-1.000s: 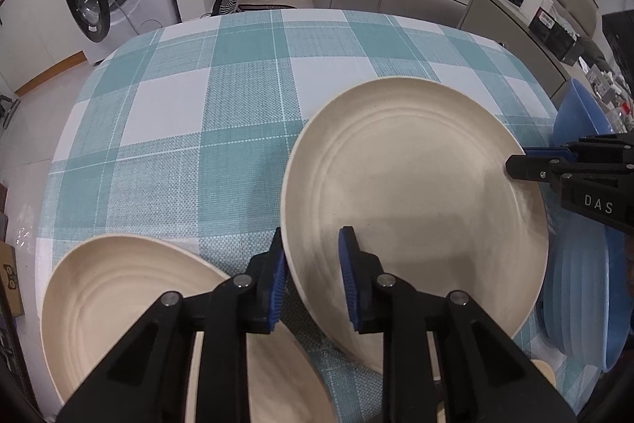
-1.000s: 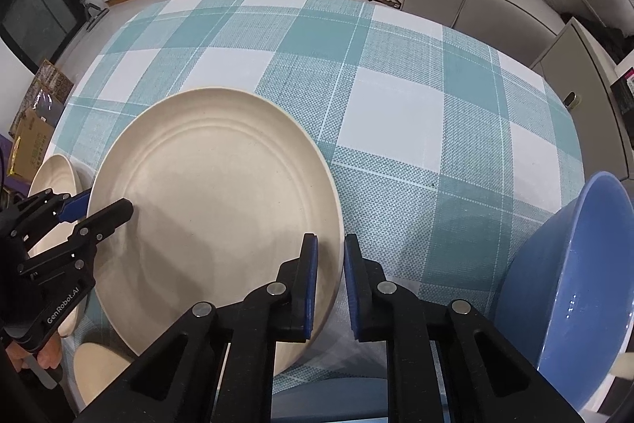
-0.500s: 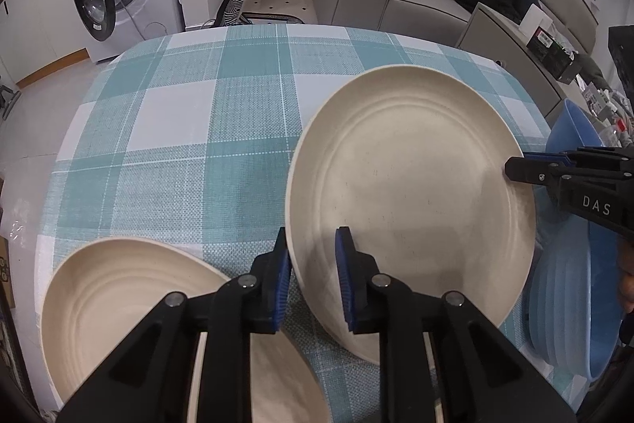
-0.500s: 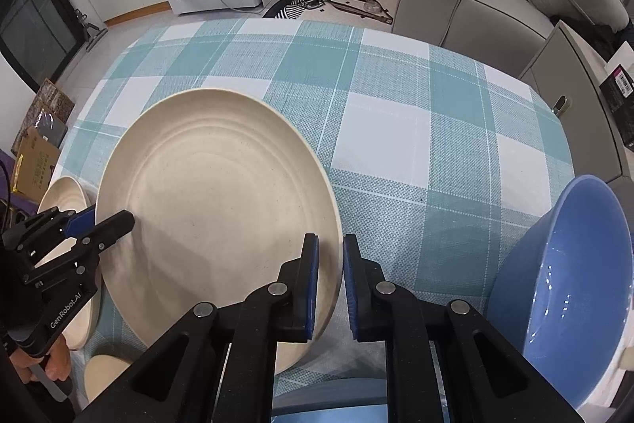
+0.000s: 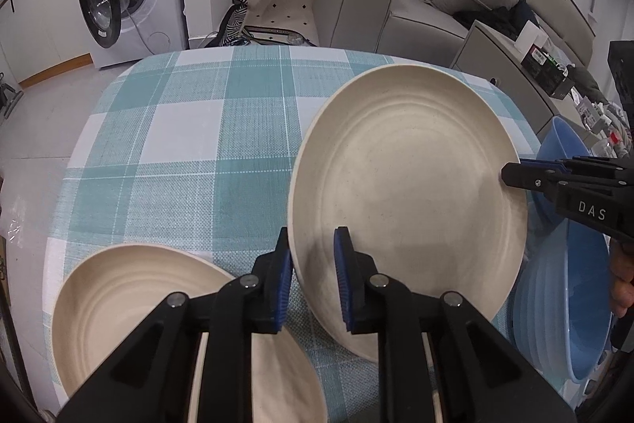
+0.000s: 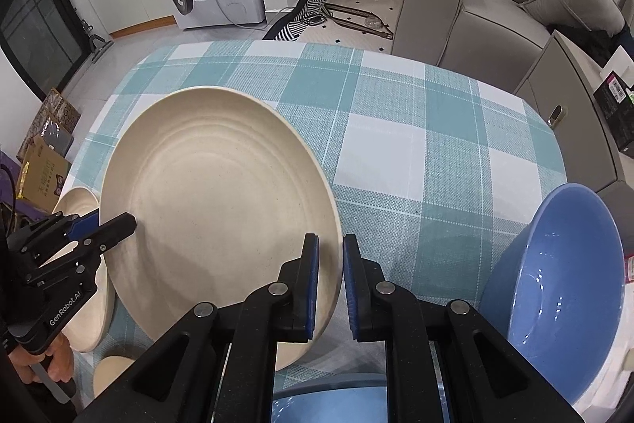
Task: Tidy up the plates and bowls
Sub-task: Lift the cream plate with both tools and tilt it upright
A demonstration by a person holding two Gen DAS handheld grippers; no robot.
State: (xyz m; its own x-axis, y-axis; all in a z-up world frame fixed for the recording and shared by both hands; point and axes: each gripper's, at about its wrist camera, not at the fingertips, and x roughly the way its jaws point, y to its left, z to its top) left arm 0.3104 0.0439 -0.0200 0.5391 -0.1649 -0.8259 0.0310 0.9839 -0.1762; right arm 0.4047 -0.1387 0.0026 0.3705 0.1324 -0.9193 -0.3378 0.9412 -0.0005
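Above checked woven cloth (image 5: pixel 190 161), hand-held grippers pinch a round ridged cream plate (image 5: pixel 408 193).

Matt, faintly speckled cream plate (image 5: pixel 408 185) with ridged rings; glossy blue bowl (image 6: pixel 554 288) catching highlights; woven checked cloth over the desk (image 6: pixel 396 129); smooth black plastic on the left hand-held gripper (image 5: pixel 313 280).

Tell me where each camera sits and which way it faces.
Left wrist: on the left tool, facing forward over the checked table; its fingers clamp the raised beige plate; a second beige plate lies below.
Right wrist: on the right tool, same heading, clamping that plate's opposite rim; blue bowl alongside.
Shared: plate, table, each other's tool.
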